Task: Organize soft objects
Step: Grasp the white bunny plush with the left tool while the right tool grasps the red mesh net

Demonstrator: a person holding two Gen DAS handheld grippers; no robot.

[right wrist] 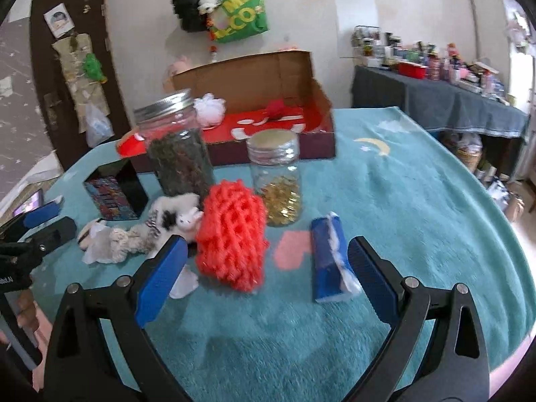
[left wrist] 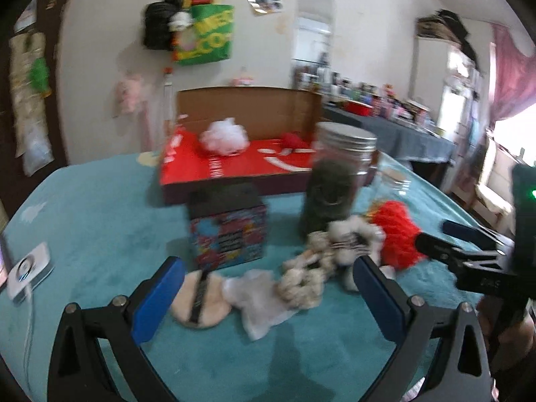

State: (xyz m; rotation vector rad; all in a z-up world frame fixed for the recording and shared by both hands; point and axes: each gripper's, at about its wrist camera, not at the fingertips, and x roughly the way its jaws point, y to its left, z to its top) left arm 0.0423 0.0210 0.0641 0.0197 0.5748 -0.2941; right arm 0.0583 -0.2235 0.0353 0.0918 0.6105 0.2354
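Both grippers hang low over the teal cloth [right wrist: 418, 201], jaws apart and empty: the left gripper [left wrist: 268, 288] near a row of soft items, the right gripper [right wrist: 266, 268] near the red mesh [right wrist: 232, 238]. Between the left fingers' line of sight lie a round beige puff [left wrist: 201, 305] with a dark strap, a white cloth [left wrist: 258, 301] touching it on the right, then a cream rope toy [left wrist: 305, 284] and a small plush [left wrist: 348, 238], all close together. Red mesh sits just right of the plush, its base on the cloth. A blue packet [right wrist: 330, 261] lies to the right of the mesh, just beside the right finger. Behind the mesh stand two lidded jars: the dark-filled jar [right wrist: 177, 147] to the left, the yellow-filled jar [right wrist: 278, 177] to the right. A patterned box [left wrist: 229, 224] stands left of the jars. Farther back, an open red carton [right wrist: 261, 107] holds a white pouf [right wrist: 209, 107] and a red pouf [right wrist: 276, 105]. At the far-left edge of the cloth lies a white device [left wrist: 28, 271].
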